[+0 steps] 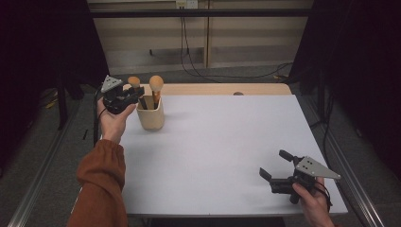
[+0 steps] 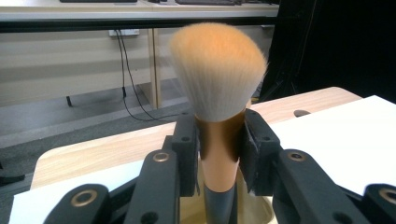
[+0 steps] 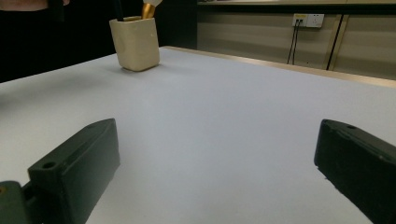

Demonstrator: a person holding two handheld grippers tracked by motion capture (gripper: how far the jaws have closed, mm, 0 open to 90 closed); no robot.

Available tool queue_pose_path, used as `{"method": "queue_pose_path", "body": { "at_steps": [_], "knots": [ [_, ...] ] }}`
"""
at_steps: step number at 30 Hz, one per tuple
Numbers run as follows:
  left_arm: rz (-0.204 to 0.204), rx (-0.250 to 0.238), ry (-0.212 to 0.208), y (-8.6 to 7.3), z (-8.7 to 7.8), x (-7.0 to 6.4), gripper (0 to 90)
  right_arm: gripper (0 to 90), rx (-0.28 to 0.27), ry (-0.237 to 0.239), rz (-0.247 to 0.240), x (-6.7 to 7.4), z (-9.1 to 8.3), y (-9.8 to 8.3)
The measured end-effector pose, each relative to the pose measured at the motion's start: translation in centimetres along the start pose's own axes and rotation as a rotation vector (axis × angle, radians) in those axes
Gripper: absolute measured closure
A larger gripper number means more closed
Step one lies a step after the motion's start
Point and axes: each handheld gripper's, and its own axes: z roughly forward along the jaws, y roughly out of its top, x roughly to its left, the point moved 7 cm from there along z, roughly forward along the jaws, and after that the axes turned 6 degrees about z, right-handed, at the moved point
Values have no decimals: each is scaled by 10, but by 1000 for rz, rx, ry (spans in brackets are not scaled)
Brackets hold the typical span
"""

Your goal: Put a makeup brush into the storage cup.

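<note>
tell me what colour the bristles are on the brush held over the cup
Orange tips fading to white at the base, clearest in the left gripper view.

The white table [image 1: 213, 151] lies bare and open between the cup [image 1: 151, 114] at its far left, where two brushes [image 1: 156, 87] stand up beside the left gripper [image 1: 135, 94], and the right gripper [image 1: 274, 165] near the front right.

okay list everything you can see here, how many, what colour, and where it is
makeup brush: two, copper handles with orange-tipped bristles, one clamped in the left gripper, one standing in the cup
cup: one, cream, far left of the table
table: one, white top with a wood edge at the back
cables: a few, black, on the floor beyond the table
left gripper: one, black, shut on a brush handle above the cup
right gripper: one, black, jaws wide apart, near right corner
sleeve: one, rust brown, left forearm
</note>
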Motion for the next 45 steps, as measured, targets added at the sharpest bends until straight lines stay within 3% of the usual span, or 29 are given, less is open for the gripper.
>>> {"method": "queue_pose_path", "body": {
  "at_steps": [25, 31, 39, 42, 45],
  "knots": [
    [-26, 45, -24, -25, 11, -6, 695, 0, 14, 9, 1, 1, 1, -3],
    [-28, 53, -7, -26, 10, -3, 610, 0, 20, 22, -5, 3, 2, -3],
    [-70, 61, 51, -29, 9, 4, 319, 0, 18, 20, -3, 2, 2, -3],
    [-67, 56, 77, -29, 9, 6, 258, 0, 13, 13, -3, 0, 2, -3],
    [-60, 54, 50, -30, 10, 5, 213, 0, 11, 7, 3, -3, 2, -2]
  ]
}}
